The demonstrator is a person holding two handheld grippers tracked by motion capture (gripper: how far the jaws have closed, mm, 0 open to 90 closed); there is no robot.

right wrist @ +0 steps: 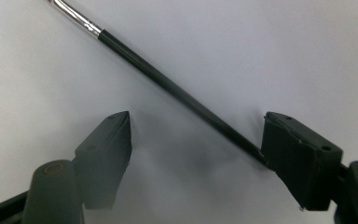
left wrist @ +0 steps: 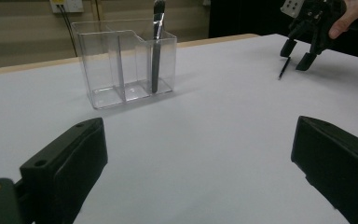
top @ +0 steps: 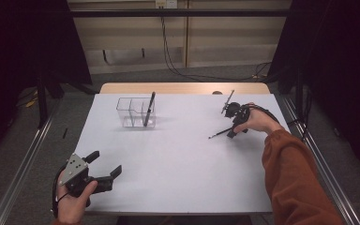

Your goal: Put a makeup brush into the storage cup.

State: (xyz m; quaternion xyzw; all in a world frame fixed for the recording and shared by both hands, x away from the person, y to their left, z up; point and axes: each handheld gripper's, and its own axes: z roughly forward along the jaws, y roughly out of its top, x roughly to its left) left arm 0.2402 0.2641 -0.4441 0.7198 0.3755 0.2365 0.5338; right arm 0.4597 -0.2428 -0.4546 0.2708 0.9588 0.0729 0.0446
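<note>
A clear plastic organizer (top: 133, 112) (left wrist: 116, 70) with compartments stands at the table's back left. A black brush (top: 148, 108) (left wrist: 156, 51) stands upright in its right compartment. A thin black brush with a silver ferrule (top: 219, 133) (left wrist: 284, 68) (right wrist: 168, 86) lies flat at the right. My right gripper (top: 236, 131) (right wrist: 196, 119) (left wrist: 303, 51) is open and points down over it, the handle running between the jaws and meeting the right jaw. My left gripper (top: 107, 161) (left wrist: 198, 126) is open with nothing in it, near the front left corner, facing the organizer.
A white sheet (top: 178, 164) covers the table, with a wooden strip (top: 183, 88) along the far edge. Another thin brush-like stick (top: 228, 101) lies behind the right gripper. Metal rails (top: 23, 168) run along both sides and cables (top: 178, 70) trail on the floor beyond.
</note>
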